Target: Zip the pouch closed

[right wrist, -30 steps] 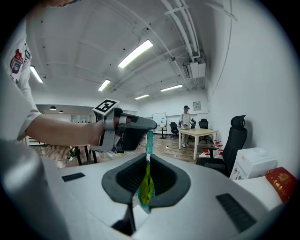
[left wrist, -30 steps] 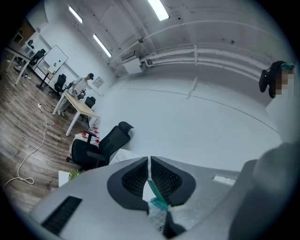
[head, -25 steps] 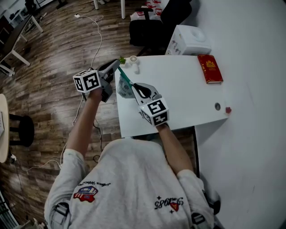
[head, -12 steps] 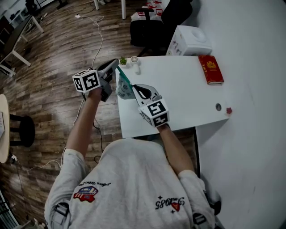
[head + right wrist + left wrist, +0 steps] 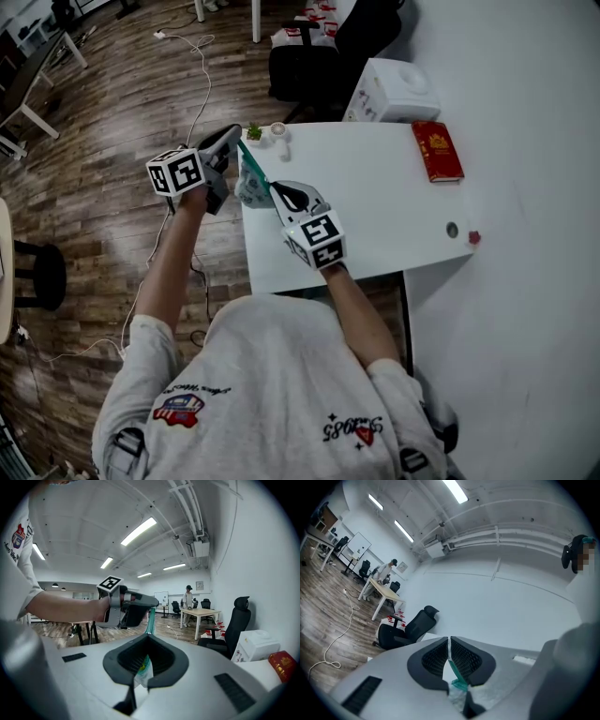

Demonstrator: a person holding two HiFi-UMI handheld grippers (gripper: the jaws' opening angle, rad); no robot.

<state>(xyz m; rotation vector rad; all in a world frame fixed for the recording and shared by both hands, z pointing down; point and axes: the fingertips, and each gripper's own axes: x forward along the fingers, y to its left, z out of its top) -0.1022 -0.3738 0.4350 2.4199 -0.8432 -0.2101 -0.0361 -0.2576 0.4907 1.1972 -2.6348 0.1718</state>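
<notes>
1. The left gripper (image 5: 449,642) is clamped tight on one end of the pouch (image 5: 458,685). The green zip (image 5: 454,670) is pinched between its pads, so it serves as the anchor.
2. The right gripper (image 5: 147,638) is closed down on the zip (image 5: 150,617) too, and pouch (image 5: 142,673) fabric bunches just behind its jaws. I cannot tell whether it has the slider itself.
3. In the head view the pouch (image 5: 247,186) hangs in the air between the two, over the table's (image 5: 375,187) 9 o'clock edge. The left gripper (image 5: 234,139) sits at 10 o'clock from the right gripper (image 5: 277,191). The zip (image 5: 253,166) runs as a straight line between them.
4. The step looks like running the slider along that line. To do it well, hold the anchor firm and level. Move the right gripper only along the 10-to-4 line, never across it, so the zip stays taut.
5. The likely snag is loose fabric drawn into the teeth, so go smoothly and ease off if it binds.
</notes>
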